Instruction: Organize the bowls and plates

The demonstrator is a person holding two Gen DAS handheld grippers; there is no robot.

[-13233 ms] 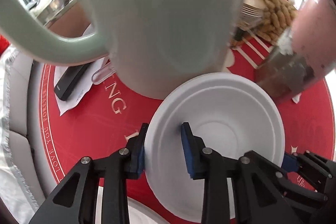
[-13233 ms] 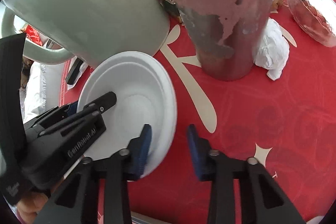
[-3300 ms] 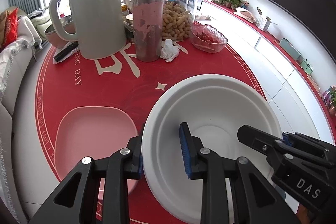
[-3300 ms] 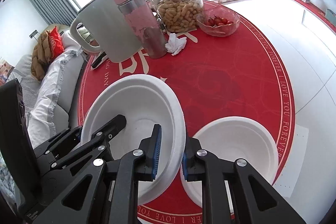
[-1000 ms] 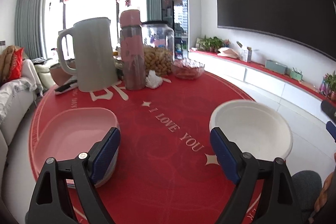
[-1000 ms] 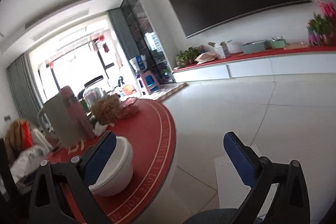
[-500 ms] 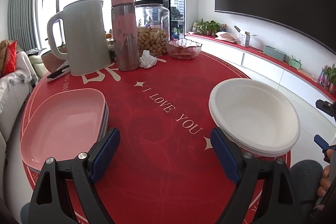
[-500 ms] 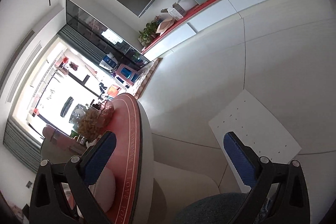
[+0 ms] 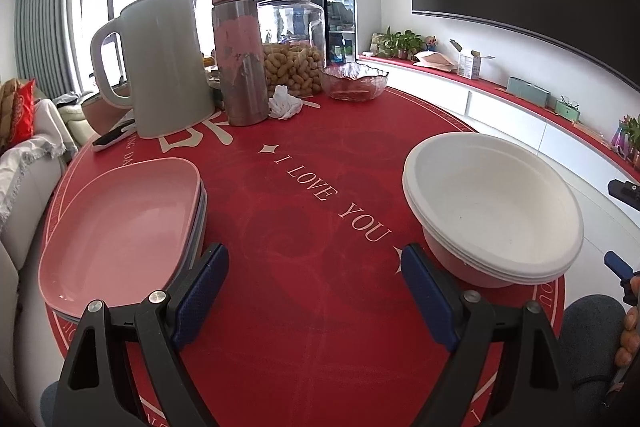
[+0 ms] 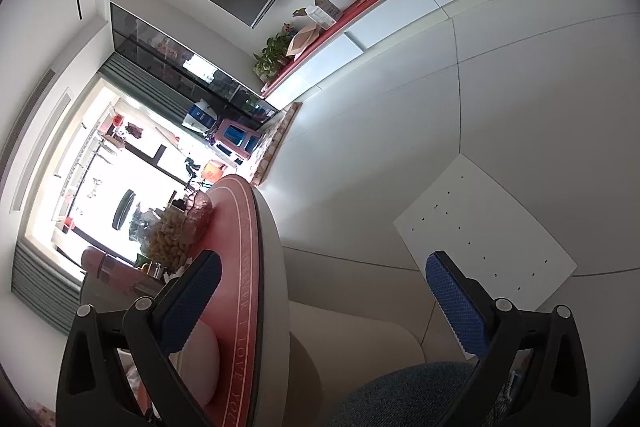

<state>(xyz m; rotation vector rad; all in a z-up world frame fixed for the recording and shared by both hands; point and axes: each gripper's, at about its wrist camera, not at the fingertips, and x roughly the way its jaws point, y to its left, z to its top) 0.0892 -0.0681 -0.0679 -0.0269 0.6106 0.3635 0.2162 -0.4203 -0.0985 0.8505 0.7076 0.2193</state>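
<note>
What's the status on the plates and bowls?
Left gripper open, empty; right gripper open, off the table. White bowls stacked right, pink plates stacked left. Nothing between them.

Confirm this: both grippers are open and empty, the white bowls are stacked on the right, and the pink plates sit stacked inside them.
Wrong on the plates. The left wrist view shows the pink plates stacked apart on the table's left, not inside the white bowls. The rest holds.

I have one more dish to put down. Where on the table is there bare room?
The bare patch is the red cloth between the pink plates and the white bowls, around the lettering. The far side is crowded: kettle, pink flask, peanut jar, tissue, glass bowl.
</note>
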